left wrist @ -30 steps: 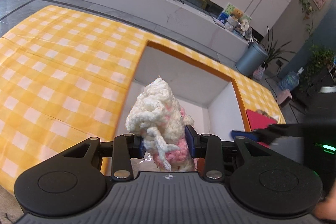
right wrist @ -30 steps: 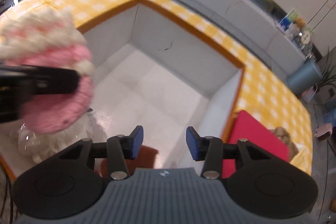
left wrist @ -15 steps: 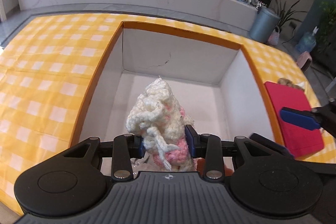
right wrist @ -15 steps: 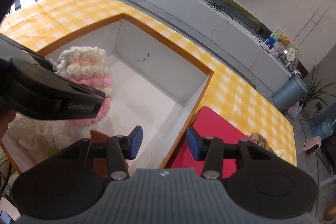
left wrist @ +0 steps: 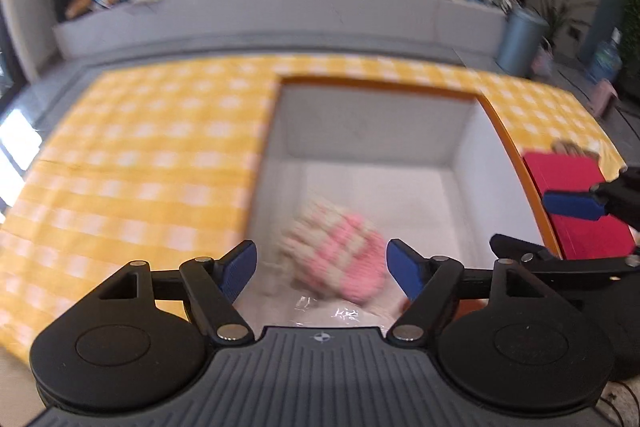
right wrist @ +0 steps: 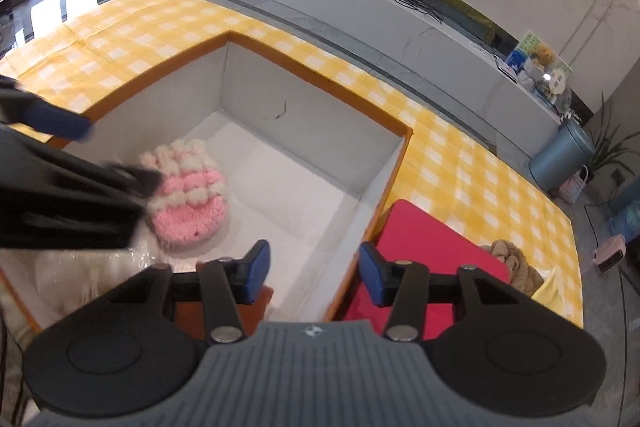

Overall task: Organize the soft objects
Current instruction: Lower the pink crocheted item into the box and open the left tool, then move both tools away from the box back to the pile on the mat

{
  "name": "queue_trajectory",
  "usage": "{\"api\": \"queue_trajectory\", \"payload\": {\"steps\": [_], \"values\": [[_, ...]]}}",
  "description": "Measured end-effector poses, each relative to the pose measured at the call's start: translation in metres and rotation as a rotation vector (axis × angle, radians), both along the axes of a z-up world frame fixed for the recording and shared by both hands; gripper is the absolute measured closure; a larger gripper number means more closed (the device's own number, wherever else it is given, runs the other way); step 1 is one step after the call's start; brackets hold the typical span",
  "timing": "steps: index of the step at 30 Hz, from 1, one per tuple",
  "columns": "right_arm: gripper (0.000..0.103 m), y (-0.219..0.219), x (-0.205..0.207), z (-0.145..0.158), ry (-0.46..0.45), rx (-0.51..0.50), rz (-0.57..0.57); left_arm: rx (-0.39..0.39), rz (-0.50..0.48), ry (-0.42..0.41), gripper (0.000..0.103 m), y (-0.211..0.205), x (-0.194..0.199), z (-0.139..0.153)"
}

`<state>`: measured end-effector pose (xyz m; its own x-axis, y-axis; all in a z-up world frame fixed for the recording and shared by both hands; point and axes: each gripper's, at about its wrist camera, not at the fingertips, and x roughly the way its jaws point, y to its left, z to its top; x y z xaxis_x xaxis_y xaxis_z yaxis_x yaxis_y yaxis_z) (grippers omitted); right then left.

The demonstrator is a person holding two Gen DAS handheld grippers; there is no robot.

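Observation:
A pink and cream knitted soft object (left wrist: 336, 259) (right wrist: 188, 199) lies inside the white box with an orange rim (left wrist: 376, 87) (right wrist: 320, 79), near its front left. My left gripper (left wrist: 322, 267) is open above it and holds nothing. My right gripper (right wrist: 312, 275) is open and empty, over the box's right wall next to a red cushion (right wrist: 432, 247) (left wrist: 580, 203). A tan knotted soft object (right wrist: 512, 263) lies just beyond the cushion.
The box stands on a yellow and white checked cloth (left wrist: 140, 163) (right wrist: 480, 179). Crinkled clear plastic (right wrist: 80, 279) and a brown item (right wrist: 240, 311) lie at the box's near end. A white counter and a grey bin (right wrist: 560, 155) stand behind.
My left gripper opened and let go of the knitted object, which dropped into the box. The left view is blurred from motion. My right gripper stayed open.

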<state>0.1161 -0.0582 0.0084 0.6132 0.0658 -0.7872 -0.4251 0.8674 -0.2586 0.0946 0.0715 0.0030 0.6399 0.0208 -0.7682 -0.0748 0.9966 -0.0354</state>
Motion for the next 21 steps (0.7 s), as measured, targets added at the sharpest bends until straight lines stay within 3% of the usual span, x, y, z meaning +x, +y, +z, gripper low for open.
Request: {"api": "queue_trajectory", "payload": {"steps": [3, 9, 12, 16, 21], "values": [[0.052, 0.011, 0.008, -0.004, 0.006, 0.015, -0.006, -0.103, 0.013, -0.022, 0.015, 0.019, -0.009, 0.006], [0.052, 0.032, 0.000, -0.004, 0.032, 0.055, 0.041, -0.058, 0.093, -0.007, 0.015, 0.028, -0.013, 0.008], [0.040, 0.029, -0.006, 0.003, 0.008, 0.110, 0.019, -0.086, 0.101, -0.040, 0.015, 0.031, -0.015, 0.016], [0.040, 0.020, -0.014, 0.012, -0.019, 0.164, -0.005, -0.116, 0.103, -0.087, 0.015, 0.030, -0.020, 0.028], [0.037, 0.000, -0.026, 0.025, -0.074, 0.199, -0.032, -0.088, 0.081, -0.153, 0.015, 0.017, -0.027, 0.044]]}}
